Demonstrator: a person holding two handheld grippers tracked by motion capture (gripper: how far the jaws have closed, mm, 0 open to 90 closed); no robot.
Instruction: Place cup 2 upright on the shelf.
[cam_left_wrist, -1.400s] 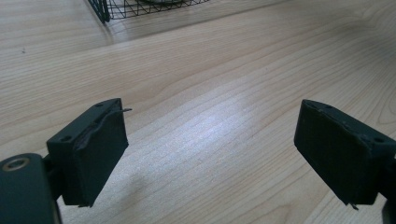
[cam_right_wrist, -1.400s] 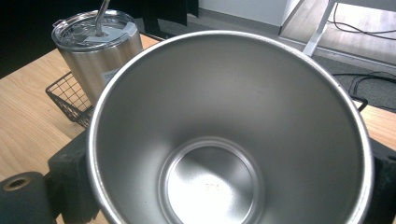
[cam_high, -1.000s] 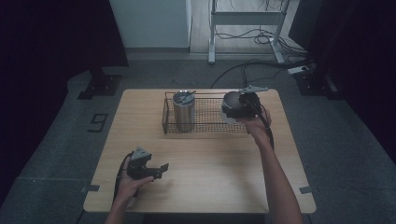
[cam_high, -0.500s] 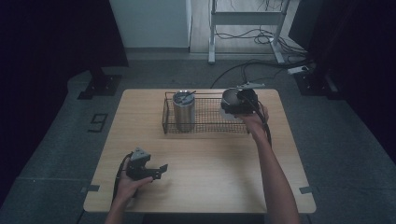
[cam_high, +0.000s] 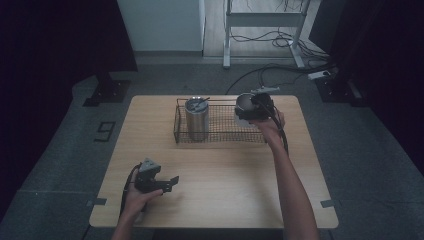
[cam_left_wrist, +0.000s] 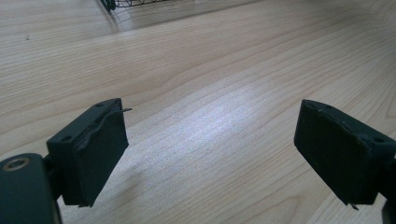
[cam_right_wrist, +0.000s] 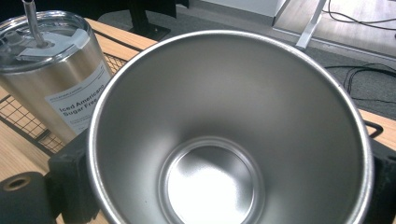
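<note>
A black wire basket stands at the back of the wooden table. At its left end is an upright steel tumbler with a lid and straw; its label shows in the right gripper view. My right gripper is shut on an open, empty steel cup at the basket's far right end. The cup's mouth faces the camera, with a black jaw on each side of its wall. Whether the cup rests on the basket floor I cannot tell. My left gripper lies near the front left, open and empty over bare wood.
A corner of the basket shows at the top of the left gripper view. Beyond the table's far edge stand a metal desk frame and loose cables on the floor. The person's right forearm crosses the table's right half.
The right hand has carried the cup a little farther back and to the left at the basket's right end. The left gripper has stayed in place.
</note>
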